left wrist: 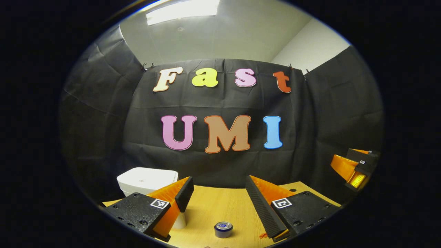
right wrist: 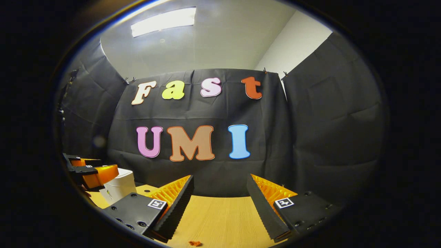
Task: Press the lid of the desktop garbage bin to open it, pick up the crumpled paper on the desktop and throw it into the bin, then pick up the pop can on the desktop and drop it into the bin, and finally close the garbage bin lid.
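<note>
The white desktop bin (left wrist: 146, 179) stands at the table's back left with its lid down. A pop can (left wrist: 223, 229) stands upright on the wooden table (left wrist: 213, 206), low between my left gripper's fingers and touching neither. My left gripper (left wrist: 219, 191) is open and holds nothing. The right gripper (left wrist: 344, 163) hangs above the table's right edge. In the right gripper view, my right gripper (right wrist: 220, 189) is open and empty over bare table (right wrist: 217, 213). There the bin (right wrist: 120, 186) shows at far left, with the left gripper (right wrist: 91, 172) beside it.
The black cloth wall closes the booth behind the table and on both sides. A small orange scrap (right wrist: 195, 243) lies near the front of the table. A small hole (left wrist: 293, 189) marks the tabletop at back right.
</note>
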Demonstrator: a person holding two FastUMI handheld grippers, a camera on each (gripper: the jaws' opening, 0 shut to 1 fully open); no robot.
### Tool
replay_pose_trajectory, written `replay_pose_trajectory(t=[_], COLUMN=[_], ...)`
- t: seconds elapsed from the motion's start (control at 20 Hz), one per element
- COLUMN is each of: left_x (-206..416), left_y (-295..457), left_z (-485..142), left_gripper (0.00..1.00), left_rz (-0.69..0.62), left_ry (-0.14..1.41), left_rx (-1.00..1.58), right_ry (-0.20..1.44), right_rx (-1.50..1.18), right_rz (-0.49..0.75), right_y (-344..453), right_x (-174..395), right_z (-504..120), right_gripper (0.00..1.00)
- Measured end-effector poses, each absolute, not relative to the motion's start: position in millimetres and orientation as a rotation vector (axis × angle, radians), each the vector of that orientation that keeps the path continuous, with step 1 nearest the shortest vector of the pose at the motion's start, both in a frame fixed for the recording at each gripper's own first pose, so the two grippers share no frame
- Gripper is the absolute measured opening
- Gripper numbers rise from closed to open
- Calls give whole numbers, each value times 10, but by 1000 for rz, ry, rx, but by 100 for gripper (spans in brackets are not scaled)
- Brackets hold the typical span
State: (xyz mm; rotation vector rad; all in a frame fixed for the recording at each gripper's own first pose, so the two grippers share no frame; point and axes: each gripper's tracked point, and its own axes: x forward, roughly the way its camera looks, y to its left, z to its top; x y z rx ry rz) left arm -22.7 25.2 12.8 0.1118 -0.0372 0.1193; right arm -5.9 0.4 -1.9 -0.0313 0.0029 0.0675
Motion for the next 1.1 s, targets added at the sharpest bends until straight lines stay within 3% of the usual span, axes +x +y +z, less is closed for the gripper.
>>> replay_pose_trajectory(t=[0.95, 1.1], left_x=[-61, -65], left_y=[291, 336], left_z=[81, 119], left_gripper=[92, 65], left_rz=[134, 150], left_ry=[-32, -42], left_rx=[149, 159], right_ry=[46, 44], right_rx=[-36, -38], right_rz=[49, 51], right_y=[-112, -104], right_x=[46, 55], right_z=[-191, -177], right_gripper=[98, 98])
